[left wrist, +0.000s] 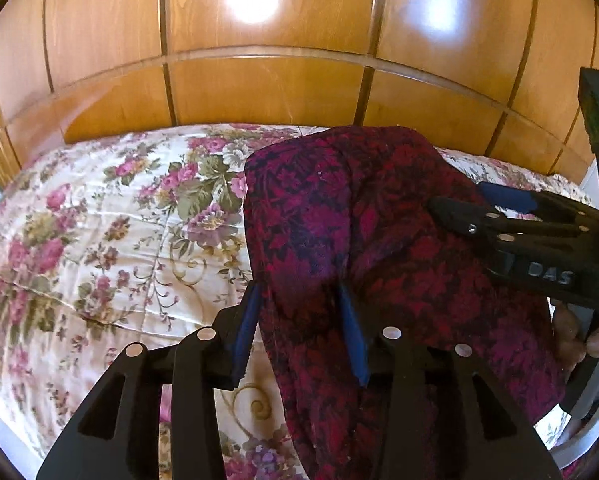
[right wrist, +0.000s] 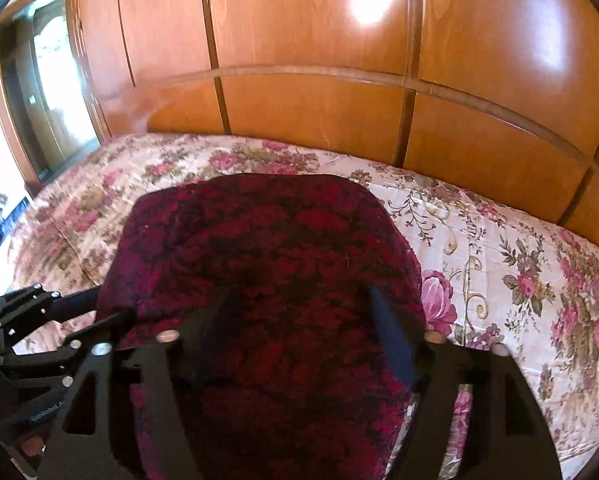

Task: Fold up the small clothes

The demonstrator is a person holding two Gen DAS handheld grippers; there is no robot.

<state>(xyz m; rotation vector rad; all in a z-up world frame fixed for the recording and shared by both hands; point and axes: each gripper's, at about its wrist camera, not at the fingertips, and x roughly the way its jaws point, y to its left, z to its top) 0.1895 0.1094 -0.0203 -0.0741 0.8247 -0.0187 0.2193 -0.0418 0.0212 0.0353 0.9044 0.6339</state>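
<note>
A dark red and purple patterned garment [left wrist: 363, 248] lies on the floral bedspread [left wrist: 99, 240]. My left gripper [left wrist: 299, 320] is open, its blue pads [left wrist: 247, 320] set wide apart, with the garment's left edge draped between and over them. The right gripper [left wrist: 471, 204] reaches in from the right onto the cloth's far right part. In the right wrist view the garment [right wrist: 267, 248] fills the middle, and my right gripper [right wrist: 303, 320] is open with the cloth lying between its fingers. The left gripper [right wrist: 75, 312] shows at the left edge of the cloth.
A glossy wooden wardrobe wall [left wrist: 267, 80] stands just behind the bed. A doorway or mirror [right wrist: 51, 92] is at the far left in the right wrist view. The bedspread [right wrist: 519, 280] extends right of the garment. A person's hand [left wrist: 591, 340] holds the right gripper's handle.
</note>
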